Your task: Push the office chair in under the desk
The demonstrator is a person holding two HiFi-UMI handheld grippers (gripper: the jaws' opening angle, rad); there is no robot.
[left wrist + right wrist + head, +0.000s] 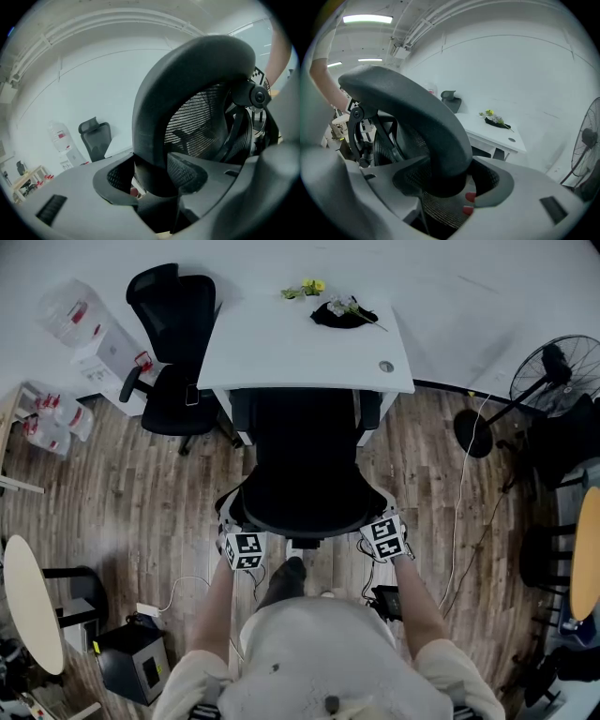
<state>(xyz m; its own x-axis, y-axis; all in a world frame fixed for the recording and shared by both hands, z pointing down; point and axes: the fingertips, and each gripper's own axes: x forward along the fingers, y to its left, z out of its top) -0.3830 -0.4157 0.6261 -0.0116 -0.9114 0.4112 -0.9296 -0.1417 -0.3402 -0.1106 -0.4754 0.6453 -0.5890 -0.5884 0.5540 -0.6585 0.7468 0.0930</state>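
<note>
Wood floor (131, 493): office chair (305, 474), fan (553, 381). White desk (272, 357): flowers (305, 288), black dish (339, 319).

Left gripper (152, 177) clamps office chair (197, 126) backrest rim; second chair (96, 139) by wall behind.

An office: white desk (281, 352), office chair (305, 465), spare chair (173, 343), pedestal fan (555, 379).

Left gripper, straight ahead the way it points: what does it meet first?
The backrest rim of the office chair, which the left gripper grips between its jaws; the desk lies beyond.
</note>
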